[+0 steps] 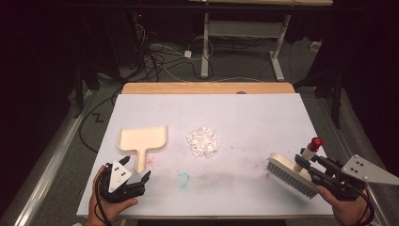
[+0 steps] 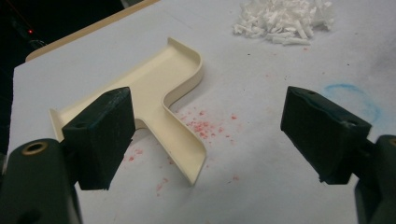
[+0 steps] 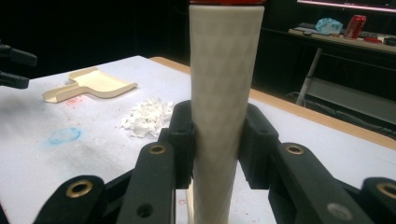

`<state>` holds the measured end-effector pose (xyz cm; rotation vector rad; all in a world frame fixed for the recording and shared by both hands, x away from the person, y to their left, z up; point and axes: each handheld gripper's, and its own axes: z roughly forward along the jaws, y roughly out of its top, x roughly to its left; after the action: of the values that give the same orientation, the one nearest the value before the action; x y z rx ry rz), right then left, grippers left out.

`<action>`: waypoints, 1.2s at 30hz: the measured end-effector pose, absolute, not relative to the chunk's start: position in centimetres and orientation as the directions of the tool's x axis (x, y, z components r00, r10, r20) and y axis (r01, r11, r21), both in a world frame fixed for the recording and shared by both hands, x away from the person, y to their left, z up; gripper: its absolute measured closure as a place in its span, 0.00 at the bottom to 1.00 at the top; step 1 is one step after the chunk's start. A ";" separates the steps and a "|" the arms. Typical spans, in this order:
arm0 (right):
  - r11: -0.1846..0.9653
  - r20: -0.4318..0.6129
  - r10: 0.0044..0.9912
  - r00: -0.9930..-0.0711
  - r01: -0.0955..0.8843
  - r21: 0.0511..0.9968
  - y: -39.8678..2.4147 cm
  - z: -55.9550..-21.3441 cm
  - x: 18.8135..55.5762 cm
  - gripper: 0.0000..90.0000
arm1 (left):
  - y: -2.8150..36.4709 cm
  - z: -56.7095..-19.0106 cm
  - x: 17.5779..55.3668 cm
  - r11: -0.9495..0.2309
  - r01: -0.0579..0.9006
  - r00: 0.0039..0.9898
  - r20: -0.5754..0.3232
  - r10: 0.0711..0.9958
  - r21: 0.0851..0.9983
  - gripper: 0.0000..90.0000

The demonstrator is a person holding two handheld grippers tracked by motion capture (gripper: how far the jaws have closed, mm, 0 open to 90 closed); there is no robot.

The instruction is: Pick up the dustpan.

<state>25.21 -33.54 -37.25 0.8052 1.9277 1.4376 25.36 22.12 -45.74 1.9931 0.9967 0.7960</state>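
Sweeping looks to be the job in hand: the right gripper, at the lower right of the high view, has its jaws clamped on the smooth cream handle of a brush, grey bristles angled down at the table edge. The left gripper, lower left, stands wide open and empty, lined up on the stem of a flat cream plastic dustpan, presumably to steady it. Shredded white scraps sit heaped mid-table on the white sheet.
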 end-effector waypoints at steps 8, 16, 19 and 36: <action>0.242 -0.118 0.765 -0.633 0.113 0.964 -33.3 -37.3 25.5 0.78 | 22.0 -46.2 25.5 -0.416 0.427 0.496 0.176 0.850 0.803 0.22; 0.256 -0.123 0.756 -0.643 0.118 0.959 -33.1 -37.3 25.5 0.78 | 21.9 -46.6 25.4 -0.300 0.582 0.412 0.043 0.910 0.756 0.25; 0.266 -0.127 0.748 -0.651 0.119 0.957 -32.9 -37.4 25.7 0.78 | 21.4 -47.0 26.1 -0.297 0.617 0.403 0.032 0.915 0.728 0.26; 0.276 -0.125 0.748 -0.652 0.134 0.952 -32.6 -37.7 26.1 0.78 | 22.1 -49.0 34.5 -0.150 0.737 0.235 -0.043 0.971 0.659 0.37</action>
<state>26.09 -32.61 -37.74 0.7901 1.9788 1.3948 34.52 22.11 -48.95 1.9505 1.5598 0.5387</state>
